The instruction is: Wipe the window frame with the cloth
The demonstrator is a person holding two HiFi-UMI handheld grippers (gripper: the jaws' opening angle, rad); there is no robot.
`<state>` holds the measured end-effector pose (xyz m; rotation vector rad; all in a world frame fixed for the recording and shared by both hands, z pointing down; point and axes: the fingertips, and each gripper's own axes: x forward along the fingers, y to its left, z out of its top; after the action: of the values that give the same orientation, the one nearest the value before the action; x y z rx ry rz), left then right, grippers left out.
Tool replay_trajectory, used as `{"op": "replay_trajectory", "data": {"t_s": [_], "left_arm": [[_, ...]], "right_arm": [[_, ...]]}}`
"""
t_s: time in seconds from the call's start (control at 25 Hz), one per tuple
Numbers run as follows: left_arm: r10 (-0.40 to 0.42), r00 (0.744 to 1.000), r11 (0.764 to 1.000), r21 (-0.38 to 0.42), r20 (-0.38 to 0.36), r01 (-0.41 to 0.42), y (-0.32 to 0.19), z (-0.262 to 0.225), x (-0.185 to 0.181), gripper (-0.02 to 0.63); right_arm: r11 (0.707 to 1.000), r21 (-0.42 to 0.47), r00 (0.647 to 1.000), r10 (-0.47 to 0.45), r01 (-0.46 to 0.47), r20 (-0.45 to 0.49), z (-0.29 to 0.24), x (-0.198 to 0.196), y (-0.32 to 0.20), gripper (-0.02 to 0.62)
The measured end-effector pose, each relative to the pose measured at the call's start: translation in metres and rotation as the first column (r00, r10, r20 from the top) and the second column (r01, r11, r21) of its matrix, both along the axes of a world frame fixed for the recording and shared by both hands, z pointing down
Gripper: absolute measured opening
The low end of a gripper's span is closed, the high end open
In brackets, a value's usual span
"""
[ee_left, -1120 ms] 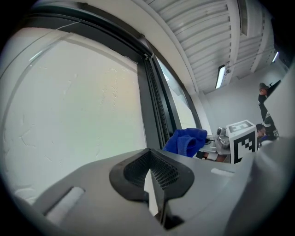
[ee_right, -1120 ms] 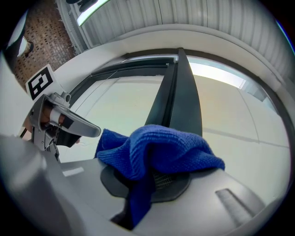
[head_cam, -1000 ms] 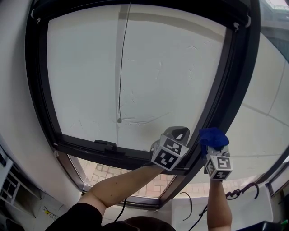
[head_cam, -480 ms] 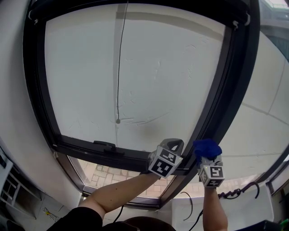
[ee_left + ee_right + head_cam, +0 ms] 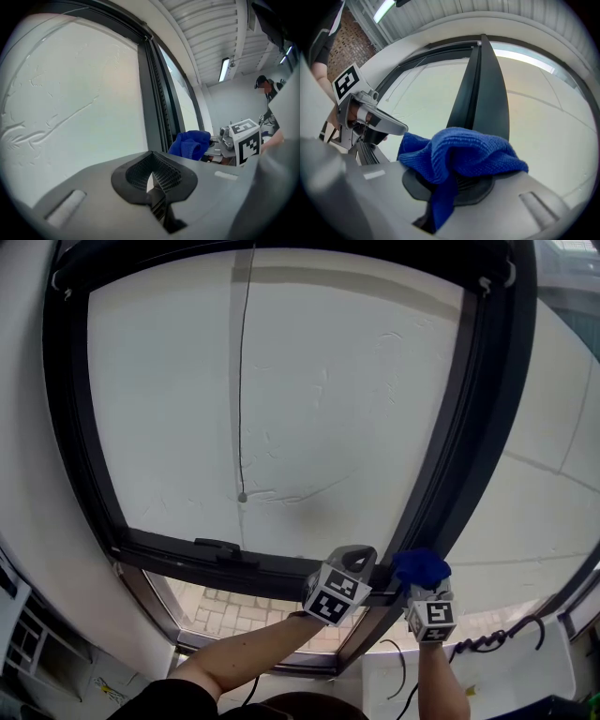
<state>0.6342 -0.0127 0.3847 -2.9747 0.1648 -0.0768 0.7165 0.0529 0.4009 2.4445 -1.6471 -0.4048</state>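
Note:
A dark window frame (image 5: 463, 418) surrounds a pale pane; its right upright runs down to the lower right corner. A blue cloth (image 5: 419, 567) is bunched in my right gripper (image 5: 422, 576), which is shut on it and presses it against the foot of that upright. In the right gripper view the cloth (image 5: 459, 154) covers the jaws, with the frame (image 5: 485, 93) rising behind it. My left gripper (image 5: 359, 559) rests shut at the frame's bottom rail (image 5: 216, 563), just left of the cloth. The left gripper view shows the cloth (image 5: 191, 143) beside the frame (image 5: 154, 103).
A thin cord (image 5: 240, 381) hangs down the pane to a small weight (image 5: 242, 497). A latch handle (image 5: 217, 547) sits on the bottom rail. Brick paving (image 5: 234, 615) shows through lower glass. A cable (image 5: 497, 638) lies at the bottom right.
Both grippers have slid down the right upright toward the lower corner, the cloth going with the right one.

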Motion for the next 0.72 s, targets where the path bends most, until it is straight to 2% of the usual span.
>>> {"op": "replay_trajectory", "data": {"t_s": [0.2, 0.32, 0.44, 0.72], "left_arm": [[-0.017, 0.999, 0.999, -0.034, 0.047, 0.019, -0.004, 0.034, 0.002, -0.006], [0.012, 0.999, 0.999, -0.038, 0.05, -0.01, -0.001, 0.047, 0.002, -0.006], [0.033, 0.998, 0.999, -0.025, 0.048, -0.032, 0.0, 0.058, 0.003, -0.006], [0.003, 0.995, 0.999, -0.04, 0.104, 0.002, -0.006, 0.09, 0.001, -0.006]], "right_arm": [[0.999, -0.044, 0.999, 0.007, -0.005, 0.037, 0.022, -0.003, 0.0, 0.049], [0.996, -0.09, 0.999, 0.002, 0.002, 0.042, 0.042, -0.001, 0.0, 0.049], [0.995, -0.094, 0.998, -0.013, 0.018, 0.057, 0.064, 0.004, -0.004, 0.051], [0.984, -0.174, 0.99, -0.007, 0.031, 0.138, 0.112, 0.004, -0.004, 0.051]]}}
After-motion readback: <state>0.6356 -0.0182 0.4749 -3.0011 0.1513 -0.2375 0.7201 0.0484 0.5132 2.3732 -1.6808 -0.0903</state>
